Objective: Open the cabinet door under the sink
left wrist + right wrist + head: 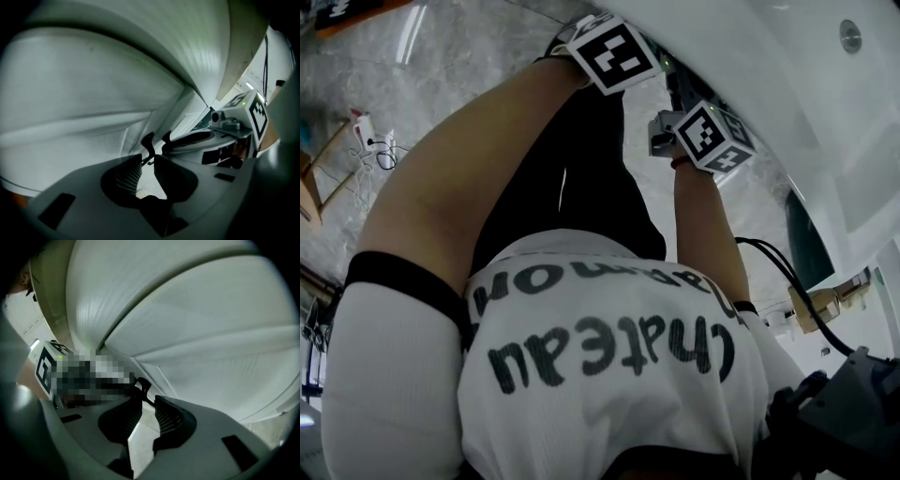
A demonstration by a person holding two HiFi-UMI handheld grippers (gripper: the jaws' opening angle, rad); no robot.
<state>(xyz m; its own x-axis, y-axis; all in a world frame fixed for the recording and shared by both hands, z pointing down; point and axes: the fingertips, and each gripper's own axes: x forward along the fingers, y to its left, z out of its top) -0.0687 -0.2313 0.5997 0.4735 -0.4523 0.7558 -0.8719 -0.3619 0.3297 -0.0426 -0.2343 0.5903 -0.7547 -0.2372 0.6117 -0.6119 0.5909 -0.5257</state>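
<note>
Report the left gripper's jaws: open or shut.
Open: in the left gripper view, the left gripper shows a pale gap running the whole way between its jaws.

White tee (609, 422) w/ blk lettering, blk trousers (572, 178)

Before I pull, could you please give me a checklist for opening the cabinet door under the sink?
1. Handle located: cannot tell; a dark curved piece stands at the jaw tips of the left gripper.
2. Its grip: cannot tell; jaws narrowly apart.
3. Grip of the right gripper: not ok; jaws apart, pads bare.
4. Both grippers below the sink: ok.
5. State of the cabinet door, shut or ajar: cannot tell.
</note>
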